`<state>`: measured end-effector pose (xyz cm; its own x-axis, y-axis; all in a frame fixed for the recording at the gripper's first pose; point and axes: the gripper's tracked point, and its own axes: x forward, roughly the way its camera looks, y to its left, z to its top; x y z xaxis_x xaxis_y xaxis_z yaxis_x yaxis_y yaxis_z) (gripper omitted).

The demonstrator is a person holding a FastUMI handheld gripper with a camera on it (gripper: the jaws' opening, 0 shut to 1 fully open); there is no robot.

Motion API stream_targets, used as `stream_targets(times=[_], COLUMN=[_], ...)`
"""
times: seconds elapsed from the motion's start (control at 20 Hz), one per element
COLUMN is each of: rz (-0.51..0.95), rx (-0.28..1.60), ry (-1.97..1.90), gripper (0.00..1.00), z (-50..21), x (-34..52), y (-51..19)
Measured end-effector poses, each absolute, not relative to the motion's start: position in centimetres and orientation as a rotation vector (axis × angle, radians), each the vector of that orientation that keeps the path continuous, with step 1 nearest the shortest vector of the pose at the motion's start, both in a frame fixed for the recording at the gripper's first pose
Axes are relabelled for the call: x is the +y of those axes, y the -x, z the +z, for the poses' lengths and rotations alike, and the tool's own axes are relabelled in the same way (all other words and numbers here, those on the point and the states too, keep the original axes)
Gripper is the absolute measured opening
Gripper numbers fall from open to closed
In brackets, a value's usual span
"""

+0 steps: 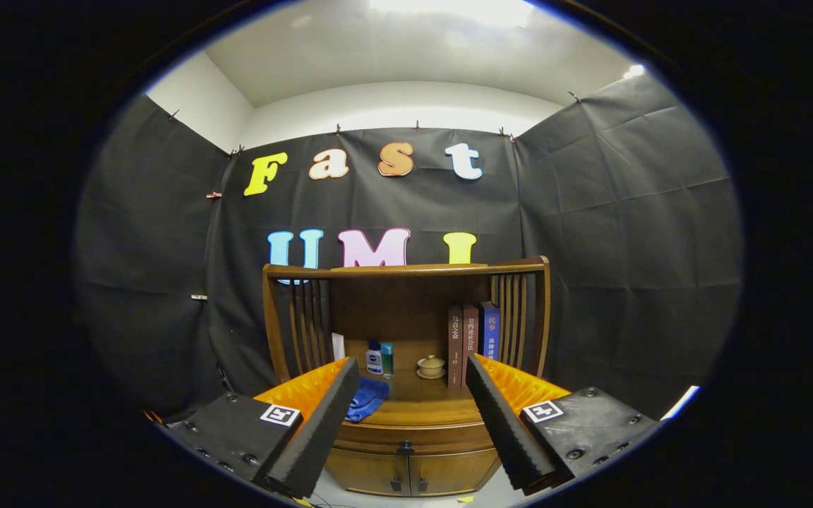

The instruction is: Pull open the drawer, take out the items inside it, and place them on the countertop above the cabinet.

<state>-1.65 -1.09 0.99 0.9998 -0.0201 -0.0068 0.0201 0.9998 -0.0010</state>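
**Cabinet ahead, fingers spread wide before it**

The cabinet (406, 423) stands against the booth wall, beyond the gripper (406, 381), whose fingers are apart and touch nothing. Between them lies the countertop (420, 406), with the drawer (406, 444) shut below it and two doors (410, 473) under that. On the countertop, a cloth (366, 398) lies at the left by the left finger. Behind it stand two bottles (380, 358); a lidded cup (431, 366) sits to their right, and books (472, 342) stand upright right of the cup.

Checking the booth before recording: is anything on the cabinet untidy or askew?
Only the crumpled blue cloth, bunched at the wooden countertop's edge. Books stand upright, drawer shut; open tool hangs clear.
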Motion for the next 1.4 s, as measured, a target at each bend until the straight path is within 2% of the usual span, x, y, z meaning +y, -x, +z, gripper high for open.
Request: stream_targets(times=[0.65, 1.15, 1.4], rz=[-0.006, 0.057, 0.027], rx=[0.013, 0.042, 0.113], ry=[-0.013, -0.085, -0.080], gripper=[0.99, 0.99, 0.98], z=[0.3, -5.8, -11.1], x=[-1.5, -0.5, -1.0], y=[3.3, 0.8, -2.1])
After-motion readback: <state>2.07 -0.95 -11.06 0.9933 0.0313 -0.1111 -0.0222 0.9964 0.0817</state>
